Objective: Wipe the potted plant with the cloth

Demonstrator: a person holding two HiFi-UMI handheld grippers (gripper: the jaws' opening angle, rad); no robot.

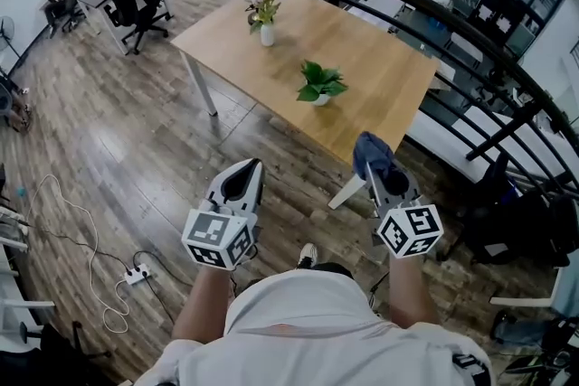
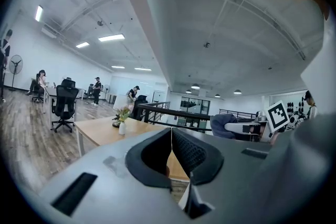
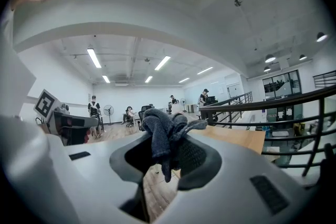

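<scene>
Currently standing short of the table [image 1: 384, 59]; both grippers are held up at the near edge of the head view, well apart from the work.

Left gripper [image 1: 245, 171]: jaws pressed together along their whole length, nothing between them (confirmed in the left gripper view [image 2: 171, 132]). It is free to act as a steadying hand.

Flower vase [image 1: 266, 24]: far-left part of the table, not the target.

Potted plant [image 1: 320, 84]: small, broad green leaves over a pale pot, upright near the table's middle, right of and nearer than the vase. Nothing touches it.

Handling estimate: the plant looks light and top-heavy for its pot, so it could slide or tip under a sideways push. The leaves look thin and flexible, and the stems easy to bend or snap. Best hold would be low on the pot wall, not on foliage. Wipe with light strokes along each leaf, base to tip.

Right gripper [image 1: 374, 171]: jaws clamped on the cloth [image 1: 371, 153], a dark blue-grey bundle. In the right gripper view the cloth [image 3: 161, 132] bunches above the closed jaws [image 3: 169, 150] with a tail hanging below. It is soft and limp, and the free bunch at the tip is the wiping face. Pinch looks secure.

Wiping not yet begun; the approach to the table remains.
</scene>
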